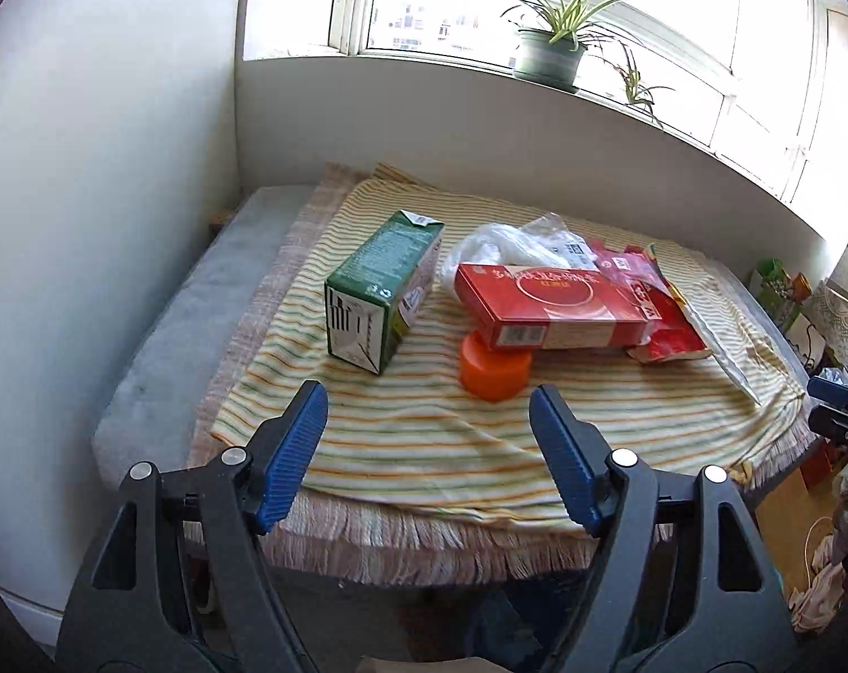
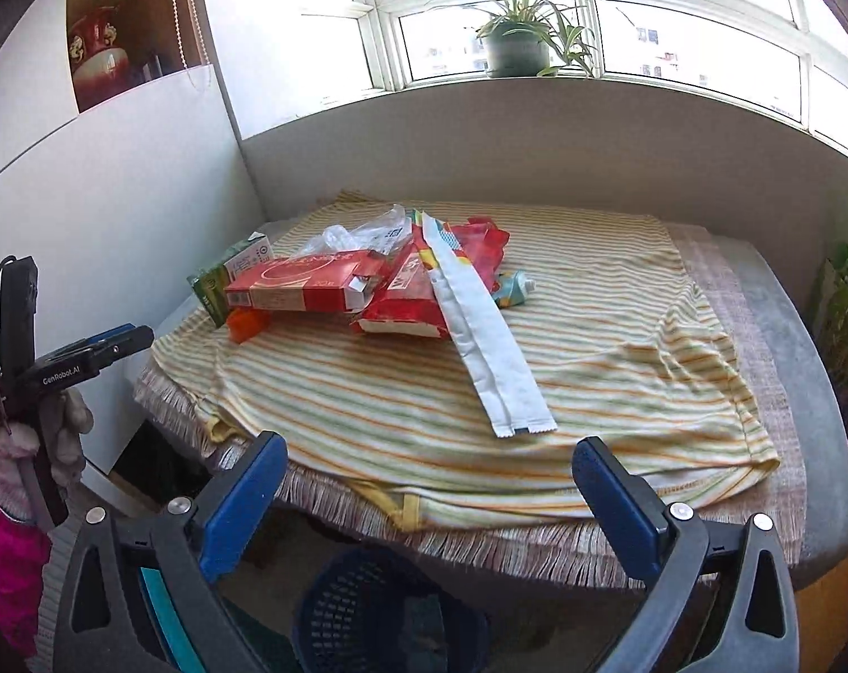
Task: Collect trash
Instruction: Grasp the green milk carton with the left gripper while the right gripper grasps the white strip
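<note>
Trash sits in a heap on the striped cloth (image 1: 401, 448) ahead of me. From the left wrist camera, my left gripper (image 1: 428, 401) hangs above the near edge of the bed with its jaws spread wide and nothing between them. Beyond the fingertips a green carton (image 1: 376, 289) lies on its side, apart from the rest. Just right of it an orange cap (image 1: 494, 373) stands on the cloth, and the near end of a red box (image 1: 547, 303) rests on top of it. Behind the box lies a crumpled clear plastic bag (image 1: 508, 241), and to its right a red wrapper (image 1: 668, 322). A potted plant (image 1: 550, 47) stands on the windowsill.

From the right wrist camera, my right gripper (image 2: 429, 448) is also spread and empty, held over the fringed edge of the bed. A long white wrapper (image 2: 488, 347) lies closest to it, running diagonally from the pile toward me. The red box (image 2: 300, 283) and the red wrapper (image 2: 407, 303) are further back, with a small tube (image 2: 514, 286) beside them (its label is too small to read). Below the edge, between my fingers, stands a dark blue mesh bin (image 2: 356, 611). The left gripper (image 2: 129, 339) shows at the far left, gripped by a gloved hand (image 2: 59, 437).
</note>
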Tool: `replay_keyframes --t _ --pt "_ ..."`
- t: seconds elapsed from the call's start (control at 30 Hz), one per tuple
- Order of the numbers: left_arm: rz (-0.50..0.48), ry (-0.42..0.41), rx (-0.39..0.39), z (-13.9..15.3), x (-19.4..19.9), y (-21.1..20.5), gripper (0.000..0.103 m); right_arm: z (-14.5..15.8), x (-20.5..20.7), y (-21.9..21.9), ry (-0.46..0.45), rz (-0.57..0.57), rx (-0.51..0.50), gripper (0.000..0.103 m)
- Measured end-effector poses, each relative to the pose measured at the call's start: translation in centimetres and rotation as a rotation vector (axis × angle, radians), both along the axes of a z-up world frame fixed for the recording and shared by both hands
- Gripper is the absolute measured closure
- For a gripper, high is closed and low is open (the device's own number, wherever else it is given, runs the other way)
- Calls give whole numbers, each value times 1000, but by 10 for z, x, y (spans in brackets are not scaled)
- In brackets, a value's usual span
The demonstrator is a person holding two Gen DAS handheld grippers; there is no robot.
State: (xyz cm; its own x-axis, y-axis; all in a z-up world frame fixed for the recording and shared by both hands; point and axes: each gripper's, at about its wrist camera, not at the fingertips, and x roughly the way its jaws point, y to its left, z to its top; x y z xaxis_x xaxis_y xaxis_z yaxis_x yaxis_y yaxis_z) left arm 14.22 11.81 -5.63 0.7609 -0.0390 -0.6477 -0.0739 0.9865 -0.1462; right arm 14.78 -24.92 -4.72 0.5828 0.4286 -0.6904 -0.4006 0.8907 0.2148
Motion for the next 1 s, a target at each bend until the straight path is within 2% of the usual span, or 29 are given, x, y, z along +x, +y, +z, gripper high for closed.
replay_keyframes --t 0.27,0.47,0.73,0.93,1.0 --pt "17 42 15 -14 39 19 26 -5 45 7 43 5 10 0" --pt "1 42 2 -18 58 22 26 -16 79 17 70 11 -38 0" --pt "4 45 45 -20 87 20 26 -29 119 21 147 -12 32 1" --pt "-3 60 30 -26 102 20 26 -46 137 30 204 -13 26 9" --pt "6 65 25 -29 105 21 26 -51 140 32 216 -16 22 15"
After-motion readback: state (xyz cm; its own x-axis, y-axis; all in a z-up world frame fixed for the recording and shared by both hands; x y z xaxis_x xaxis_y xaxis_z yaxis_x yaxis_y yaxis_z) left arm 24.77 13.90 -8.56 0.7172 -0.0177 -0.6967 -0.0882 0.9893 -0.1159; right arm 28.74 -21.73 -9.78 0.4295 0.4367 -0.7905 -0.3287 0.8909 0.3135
